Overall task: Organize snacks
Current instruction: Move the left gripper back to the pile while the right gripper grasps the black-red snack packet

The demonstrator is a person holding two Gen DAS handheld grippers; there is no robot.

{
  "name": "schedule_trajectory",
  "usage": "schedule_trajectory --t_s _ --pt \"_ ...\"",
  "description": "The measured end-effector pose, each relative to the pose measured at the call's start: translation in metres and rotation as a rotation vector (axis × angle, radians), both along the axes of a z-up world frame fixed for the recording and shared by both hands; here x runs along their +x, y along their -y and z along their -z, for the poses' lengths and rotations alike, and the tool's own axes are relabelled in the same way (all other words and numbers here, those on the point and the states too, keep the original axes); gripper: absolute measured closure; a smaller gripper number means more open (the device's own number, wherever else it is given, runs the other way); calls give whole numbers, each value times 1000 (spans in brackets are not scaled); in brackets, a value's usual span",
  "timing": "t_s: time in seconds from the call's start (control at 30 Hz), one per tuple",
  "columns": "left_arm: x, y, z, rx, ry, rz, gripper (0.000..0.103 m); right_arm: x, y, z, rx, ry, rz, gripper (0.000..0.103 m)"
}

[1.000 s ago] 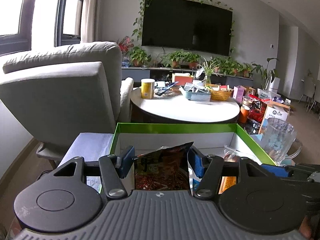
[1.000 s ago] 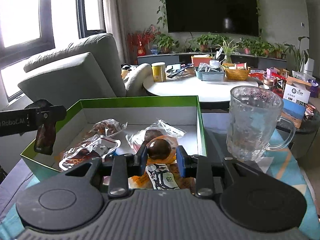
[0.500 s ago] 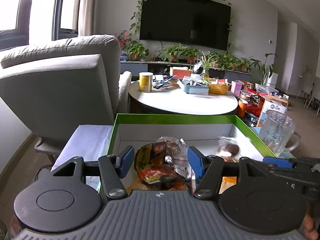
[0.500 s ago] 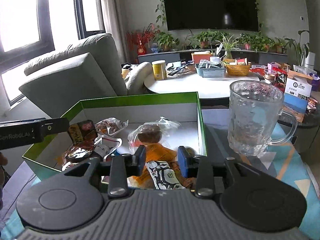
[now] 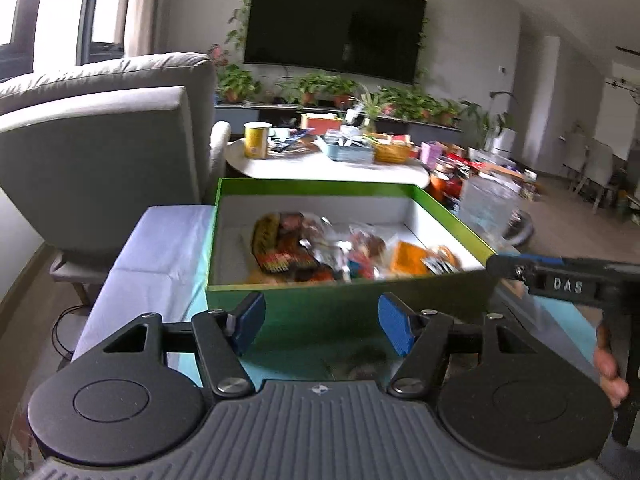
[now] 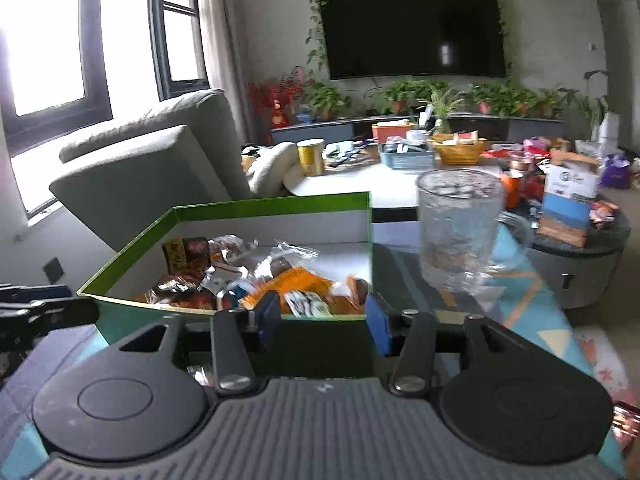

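Left tongs point(image 5: 321, 322) spread wide, nothing held, lower centre before green box point(image 5: 352, 304). Right tongs point(image 6: 323, 319) likewise agape, empty. Snack packets point(image 5: 320, 250) heaped inside box; glass mug point(image 6: 458, 224) seen right.

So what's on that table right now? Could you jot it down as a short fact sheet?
Box: green box, open, white inside
Contents: snack packets piled loosely
Beside box: glass mug, on its right
Left hand-held gripper: open, holding nothing, in front of box
Right hand-held gripper: open, holding nothing
Cloth: patterned tablecloth
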State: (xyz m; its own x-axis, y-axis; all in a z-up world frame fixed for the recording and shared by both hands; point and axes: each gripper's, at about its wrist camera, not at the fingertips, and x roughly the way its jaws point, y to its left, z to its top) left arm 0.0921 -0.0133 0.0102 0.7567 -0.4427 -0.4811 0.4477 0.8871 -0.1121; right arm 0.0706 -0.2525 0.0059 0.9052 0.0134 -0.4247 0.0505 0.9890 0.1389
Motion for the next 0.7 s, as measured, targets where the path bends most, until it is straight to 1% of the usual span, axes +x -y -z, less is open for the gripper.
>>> schedule_trajectory --t_s 0.03,0.17,0.27,0.3,0.37,0.43,0.53,0.6,0.67,0.7 --pt "-3 0 1 0 -3 17 42 -5 0 0 2 1 -2 50" --pt "-16 6 12 -4 -58 129 42 -23 1 5 12 -24 -9 50" --pt "-22 13 19 8 -68 180 42 -34 1 10 11 -46 -18 50" --pt "-23 16 21 10 -75 188 42 -38 2 12 15 -55 -28 48" --pt "-22 18 25 10 -92 192 42 -45 4 16 34 -75 -58 44" --pt "-21 21 30 19 -104 189 42 -53 3 19 52 -97 -91 44" --pt "-20 22 36 30 -115 182 42 -66 -2 25 48 -127 -142 44" --pt "-19 22 40 31 -127 168 42 -74 -6 29 50 -145 -195 44" --pt "-20 20 43 31 -125 147 44 -80 -11 33 28 -161 -243 44" --pt "-20 20 44 30 -124 144 45 -82 -15 34 2 -166 -255 44"
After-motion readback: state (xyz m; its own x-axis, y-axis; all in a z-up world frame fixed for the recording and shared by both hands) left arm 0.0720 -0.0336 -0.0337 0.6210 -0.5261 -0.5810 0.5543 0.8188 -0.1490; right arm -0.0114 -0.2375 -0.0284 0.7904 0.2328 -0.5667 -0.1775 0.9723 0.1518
